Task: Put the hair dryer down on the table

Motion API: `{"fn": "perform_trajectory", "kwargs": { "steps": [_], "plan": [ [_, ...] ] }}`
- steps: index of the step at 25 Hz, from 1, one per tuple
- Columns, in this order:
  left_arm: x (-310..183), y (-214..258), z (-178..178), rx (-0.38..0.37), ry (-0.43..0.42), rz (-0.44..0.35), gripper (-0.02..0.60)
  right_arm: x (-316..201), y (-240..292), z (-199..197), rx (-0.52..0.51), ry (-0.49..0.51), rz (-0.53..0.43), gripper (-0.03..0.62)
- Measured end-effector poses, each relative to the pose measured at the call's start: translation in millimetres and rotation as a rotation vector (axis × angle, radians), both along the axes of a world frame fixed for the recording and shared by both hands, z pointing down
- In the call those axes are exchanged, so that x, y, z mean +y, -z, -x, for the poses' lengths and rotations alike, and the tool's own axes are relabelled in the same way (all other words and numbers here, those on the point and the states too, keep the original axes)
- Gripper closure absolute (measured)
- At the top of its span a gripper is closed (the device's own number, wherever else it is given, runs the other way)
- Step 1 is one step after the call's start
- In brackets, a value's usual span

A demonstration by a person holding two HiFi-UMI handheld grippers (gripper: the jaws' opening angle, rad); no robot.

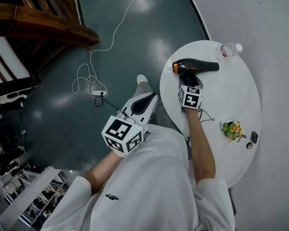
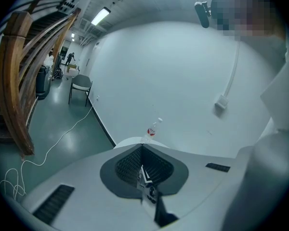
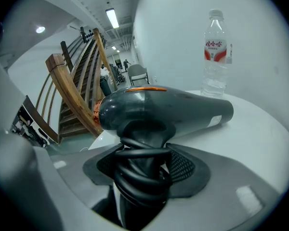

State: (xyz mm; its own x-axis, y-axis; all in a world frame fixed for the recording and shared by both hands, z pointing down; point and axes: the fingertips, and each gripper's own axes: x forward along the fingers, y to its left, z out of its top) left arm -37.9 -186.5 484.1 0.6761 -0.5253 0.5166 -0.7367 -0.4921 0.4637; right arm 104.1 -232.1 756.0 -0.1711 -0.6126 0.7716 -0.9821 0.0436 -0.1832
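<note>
A black hair dryer (image 1: 195,66) with a copper ring at its rear lies across the far left part of the round white table (image 1: 231,105), barrel pointing right. Its handle, wound with black cord, sits between the jaws of my right gripper (image 1: 188,80). In the right gripper view the dryer (image 3: 164,109) fills the middle, and my right gripper (image 3: 142,167) is shut on the corded handle. The barrel is down at the tabletop; I cannot tell whether it touches. My left gripper (image 1: 145,97) hangs beside the table over the person's lap, jaws shut and empty (image 2: 142,170).
A clear water bottle (image 1: 228,49) stands at the table's far edge, just behind the barrel (image 3: 216,57). A small flower decoration (image 1: 231,129) and small dark items (image 1: 254,137) sit near the right rim. A white cable (image 1: 94,76) runs over the green floor; a wooden staircase (image 1: 43,28) is at the left.
</note>
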Motion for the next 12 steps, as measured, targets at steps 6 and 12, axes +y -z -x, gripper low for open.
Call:
{"fn": "perform_trajectory", "kwargs": {
  "steps": [6,12],
  "plan": [
    [-3.7,-1.2,-0.1,-0.007,-0.004,0.002,0.574,-0.9,0.3,1.7,-0.035,0.002,-0.002,0.309],
    [-6.6,1.5,-3.1,-0.005,-0.011,0.001,0.574,0.1,9.1,0.8,-0.033,0.015,-0.023,0.307]
  ]
}}
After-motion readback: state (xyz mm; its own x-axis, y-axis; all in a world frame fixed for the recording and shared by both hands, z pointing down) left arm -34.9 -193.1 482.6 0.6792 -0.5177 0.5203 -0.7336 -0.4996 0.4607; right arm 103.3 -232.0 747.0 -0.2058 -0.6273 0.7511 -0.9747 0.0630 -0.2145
